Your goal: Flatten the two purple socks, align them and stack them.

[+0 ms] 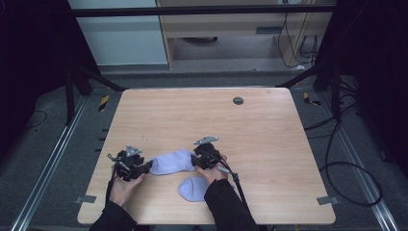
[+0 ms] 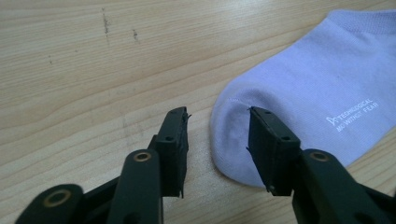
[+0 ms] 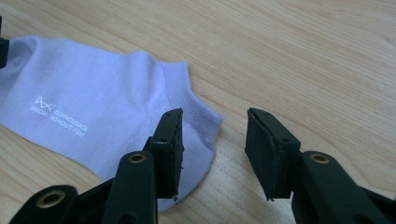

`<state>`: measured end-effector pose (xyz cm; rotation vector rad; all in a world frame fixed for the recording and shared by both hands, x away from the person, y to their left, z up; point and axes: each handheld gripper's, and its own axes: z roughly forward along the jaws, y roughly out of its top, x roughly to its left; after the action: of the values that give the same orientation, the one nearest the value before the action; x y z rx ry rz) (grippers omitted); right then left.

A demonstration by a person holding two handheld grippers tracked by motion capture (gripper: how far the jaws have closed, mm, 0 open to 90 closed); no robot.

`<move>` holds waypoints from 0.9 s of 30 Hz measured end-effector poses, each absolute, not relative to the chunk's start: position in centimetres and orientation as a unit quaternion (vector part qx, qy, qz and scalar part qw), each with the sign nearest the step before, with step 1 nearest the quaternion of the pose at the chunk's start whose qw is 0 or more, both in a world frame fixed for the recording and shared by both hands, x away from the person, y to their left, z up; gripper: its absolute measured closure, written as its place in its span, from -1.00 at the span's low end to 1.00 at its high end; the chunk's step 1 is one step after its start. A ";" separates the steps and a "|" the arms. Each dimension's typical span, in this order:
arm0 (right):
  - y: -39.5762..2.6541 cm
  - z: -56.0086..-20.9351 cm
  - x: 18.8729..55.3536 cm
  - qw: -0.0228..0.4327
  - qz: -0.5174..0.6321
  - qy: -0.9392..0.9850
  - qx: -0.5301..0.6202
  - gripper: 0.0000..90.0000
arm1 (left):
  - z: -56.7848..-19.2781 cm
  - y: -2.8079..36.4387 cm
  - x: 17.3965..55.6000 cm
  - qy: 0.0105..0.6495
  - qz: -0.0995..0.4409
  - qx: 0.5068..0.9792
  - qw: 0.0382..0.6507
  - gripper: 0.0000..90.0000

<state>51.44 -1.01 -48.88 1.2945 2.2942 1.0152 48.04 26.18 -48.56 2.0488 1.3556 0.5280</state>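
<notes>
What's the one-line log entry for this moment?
left gripper: open at sock toe | right gripper: open at sock heel | second sock: near table edge

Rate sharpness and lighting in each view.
High view: table evenly lit, dark surroundings, socks small and soft. Left gripper view: sock toe and its print sharp, jaws slightly soft. Right gripper view: sock heel crisp, no glare, faint shadows.

An overhead camera looks forward and down across the table (image 1: 269,144). Two gripper cameras skim its surface close up. All three share the lilac sock (image 1: 169,161).
</notes>
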 end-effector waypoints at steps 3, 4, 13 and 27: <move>-0.8 -49.2 51.6 0.160 0.350 0.805 0.451 0.27 | -48.8 26.2 48.1 0.515 0.193 0.777 0.304 0.39; -0.8 -49.3 51.6 0.160 0.350 0.806 0.450 0.27 | -48.8 26.2 48.2 0.516 0.192 0.778 0.302 0.41; -0.3 -49.7 51.4 0.167 0.340 0.811 0.445 0.45 | -48.9 25.9 48.2 0.518 0.180 0.780 0.300 0.68; -0.3 -48.9 50.7 0.157 0.364 0.796 0.458 0.94 | -48.2 25.8 48.0 0.522 0.170 0.772 0.320 0.91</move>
<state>50.71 -0.27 -48.88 1.3108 2.2779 1.0408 47.99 25.80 -48.20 2.0298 1.3710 0.4479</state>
